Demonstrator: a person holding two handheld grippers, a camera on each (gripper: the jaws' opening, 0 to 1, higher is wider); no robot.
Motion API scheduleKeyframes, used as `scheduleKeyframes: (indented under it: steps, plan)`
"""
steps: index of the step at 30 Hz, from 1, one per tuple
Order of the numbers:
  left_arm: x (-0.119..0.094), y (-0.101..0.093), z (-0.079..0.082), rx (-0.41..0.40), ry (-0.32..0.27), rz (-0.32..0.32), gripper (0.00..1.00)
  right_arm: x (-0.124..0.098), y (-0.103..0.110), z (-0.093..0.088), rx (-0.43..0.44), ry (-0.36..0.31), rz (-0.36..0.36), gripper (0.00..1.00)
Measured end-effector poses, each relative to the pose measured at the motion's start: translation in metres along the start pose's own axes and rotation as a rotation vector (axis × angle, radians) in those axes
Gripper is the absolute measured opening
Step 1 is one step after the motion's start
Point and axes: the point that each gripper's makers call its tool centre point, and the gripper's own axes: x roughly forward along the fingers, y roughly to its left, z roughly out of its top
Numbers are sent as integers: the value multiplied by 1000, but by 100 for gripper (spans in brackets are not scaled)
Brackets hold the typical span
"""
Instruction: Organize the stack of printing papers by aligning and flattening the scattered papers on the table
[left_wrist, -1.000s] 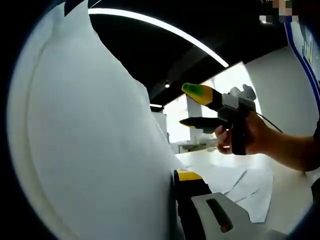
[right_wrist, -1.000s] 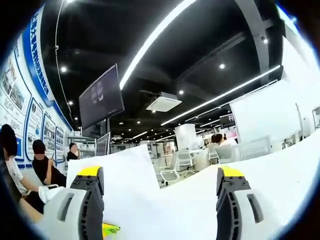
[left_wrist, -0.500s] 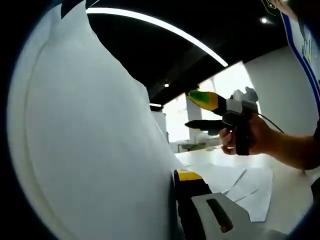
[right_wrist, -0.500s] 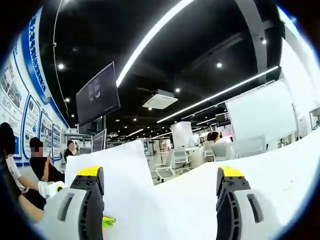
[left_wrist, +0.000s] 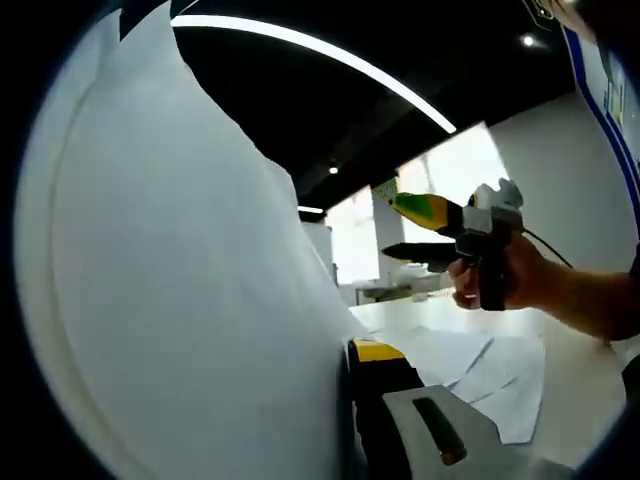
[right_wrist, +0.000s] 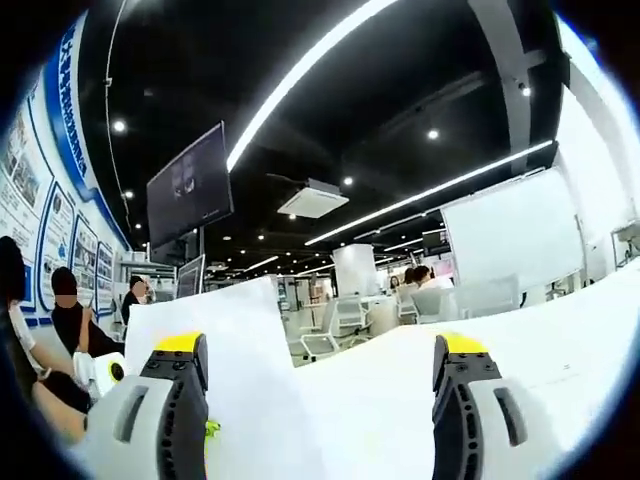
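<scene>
Now mid-gather: left gripper (left_wrist: 350, 420) clamps lifted paper sheets (left_wrist: 180, 300); right gripper (right_wrist: 320, 400) released, empty. Next: drop sheets onto table (left_wrist: 580, 370), square edges w/ right.

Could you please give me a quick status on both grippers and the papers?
Left gripper shut on lifted sheet. Right gripper open, raised, empty. Scattered papers lie unaligned on the table.

white table (left_wrist: 585, 385) with loose overlapping paper sheets (left_wrist: 500, 385) flat on it

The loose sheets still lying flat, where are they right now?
In the left gripper view, the loose sheets lie overlapped on the white table at lower right, below the right gripper.
</scene>
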Motion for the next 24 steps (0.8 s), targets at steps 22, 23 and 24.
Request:
scheduleKeyframes:
  steps: [22, 23, 24]
  plan:
    - [0, 2, 0, -2, -3, -1, 9, -18, -15, 0, -19, 10, -45, 88]
    - [0, 2, 0, -2, -3, -1, 9, -18, -15, 0, -21, 12, -46, 88]
    - [0, 2, 1, -2, -4, -1, 9, -19, -16, 0, -22, 14, -48, 88]
